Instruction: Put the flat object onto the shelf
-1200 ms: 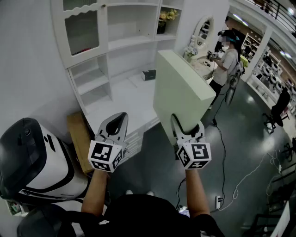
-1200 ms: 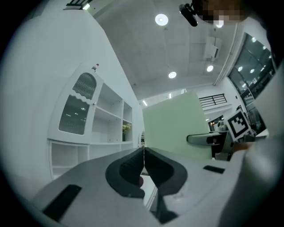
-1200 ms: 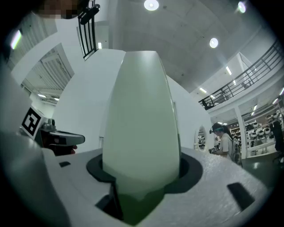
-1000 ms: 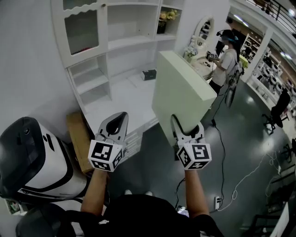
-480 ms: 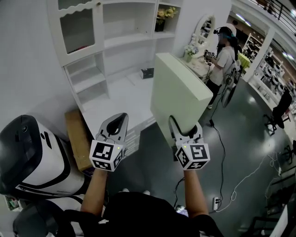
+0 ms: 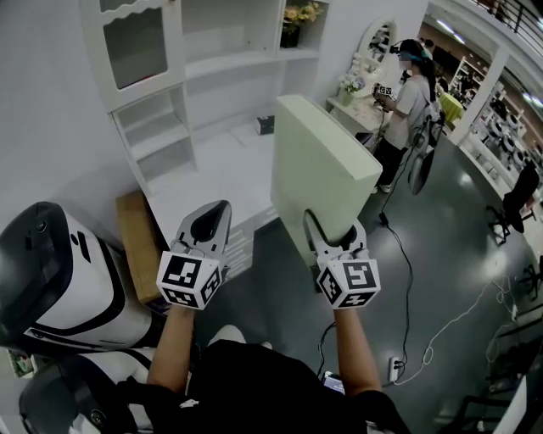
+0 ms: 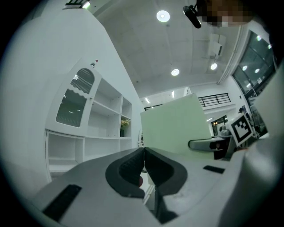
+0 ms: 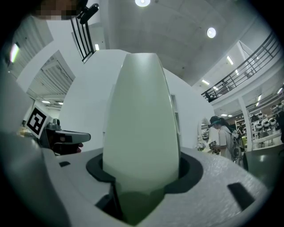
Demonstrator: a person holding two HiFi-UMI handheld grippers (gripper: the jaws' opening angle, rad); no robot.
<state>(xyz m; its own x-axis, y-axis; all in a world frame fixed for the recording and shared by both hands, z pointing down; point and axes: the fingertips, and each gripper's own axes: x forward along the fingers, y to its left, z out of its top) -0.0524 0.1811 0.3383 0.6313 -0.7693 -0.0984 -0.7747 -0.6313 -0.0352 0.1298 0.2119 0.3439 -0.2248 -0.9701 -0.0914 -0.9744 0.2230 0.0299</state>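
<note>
Here the right gripper point(image 6: 331, 234) grasps the pale green panel point(image 6: 318, 165) upright at frame centre, the left gripper point(image 6: 212, 214) beside it clenched, empty.

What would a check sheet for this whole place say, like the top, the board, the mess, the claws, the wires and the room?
Surface: white shelf unit, its lower ledge mostly bare.
Job's things: pale green board, upright, not yet on the shelf.
Clutter: small dark box on the ledge; flowers up high; brown box beside the unit.
Claws: left claw shut, empty; right claw shut on the board's bottom edge.
Cables: white cable and power strip on the floor.
Surroundings: another person by a mirror.
</note>
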